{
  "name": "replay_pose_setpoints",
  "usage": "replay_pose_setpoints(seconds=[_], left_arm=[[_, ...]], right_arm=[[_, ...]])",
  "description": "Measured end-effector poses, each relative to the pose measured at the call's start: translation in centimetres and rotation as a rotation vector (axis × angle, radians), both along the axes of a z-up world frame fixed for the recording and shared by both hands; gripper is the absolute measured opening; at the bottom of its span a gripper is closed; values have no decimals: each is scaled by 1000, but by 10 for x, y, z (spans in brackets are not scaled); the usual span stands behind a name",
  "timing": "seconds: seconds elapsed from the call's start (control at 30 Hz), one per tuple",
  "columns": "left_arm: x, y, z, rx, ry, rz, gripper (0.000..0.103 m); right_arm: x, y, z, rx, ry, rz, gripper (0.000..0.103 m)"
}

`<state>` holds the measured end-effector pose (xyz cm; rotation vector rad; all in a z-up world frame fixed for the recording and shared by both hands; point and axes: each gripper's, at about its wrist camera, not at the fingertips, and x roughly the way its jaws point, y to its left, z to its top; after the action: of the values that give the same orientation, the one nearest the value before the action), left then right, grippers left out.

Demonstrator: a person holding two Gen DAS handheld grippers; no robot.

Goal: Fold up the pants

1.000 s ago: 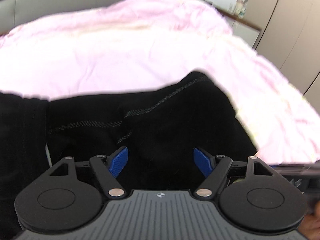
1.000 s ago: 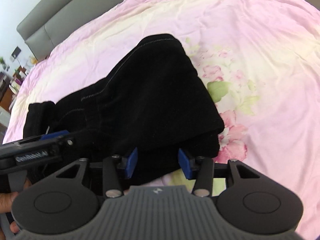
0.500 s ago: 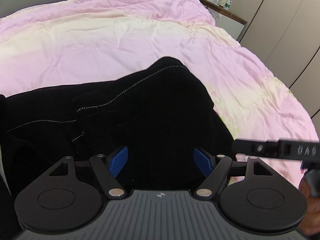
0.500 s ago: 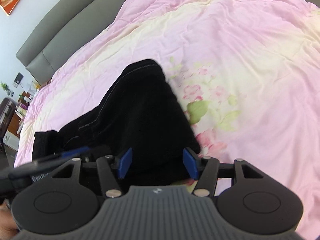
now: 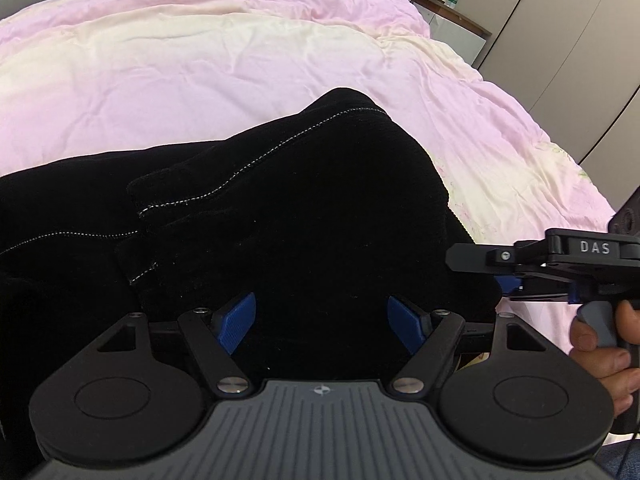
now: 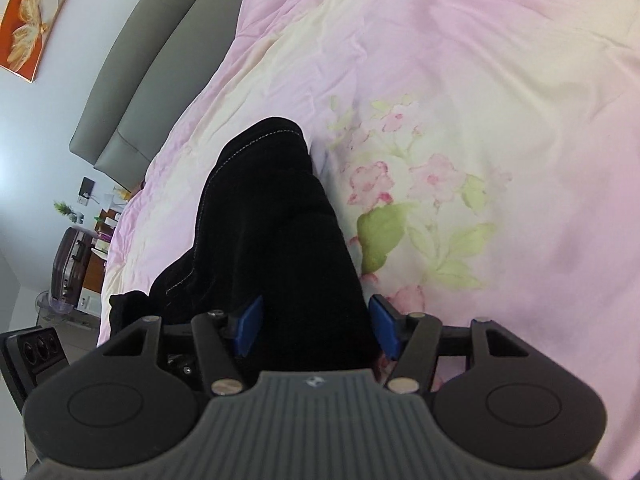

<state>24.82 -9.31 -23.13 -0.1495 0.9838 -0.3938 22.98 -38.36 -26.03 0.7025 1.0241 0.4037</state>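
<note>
Black pants (image 5: 280, 216) lie bunched on a pink and cream quilt (image 5: 200, 60), their pale stitched seams running across the folds. The left gripper (image 5: 322, 322) hangs over them with its blue pads (image 5: 236, 322) spread wide, dark cloth filling the gap below; the pads do not press on the fabric. To the right in the left wrist view, the right gripper (image 5: 506, 285) comes in side-on at the edge of the pants, a hand (image 5: 604, 346) around its grey trigger. In its own view the right gripper (image 6: 318, 330) has its jaws opening, the cloth between them (whether a pad brushes it I cannot tell). Pink flowers (image 6: 400, 184) are printed on the quilt just right of the pants.
</note>
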Motion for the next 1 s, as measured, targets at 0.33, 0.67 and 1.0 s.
replay_pose_setpoints(seconds=[0.33,0.67,1.0], left_arm=[[0,18,-7,-82,9,11,87],[1,25,-2,-96,31,40,83],[-35,98,62,-63,-69,128,79]], right_arm=[[25,5,-33,137,-11,54,61],[26,20,-30,65,5,102,37],[-6,75,60,-101,-175,124,23]])
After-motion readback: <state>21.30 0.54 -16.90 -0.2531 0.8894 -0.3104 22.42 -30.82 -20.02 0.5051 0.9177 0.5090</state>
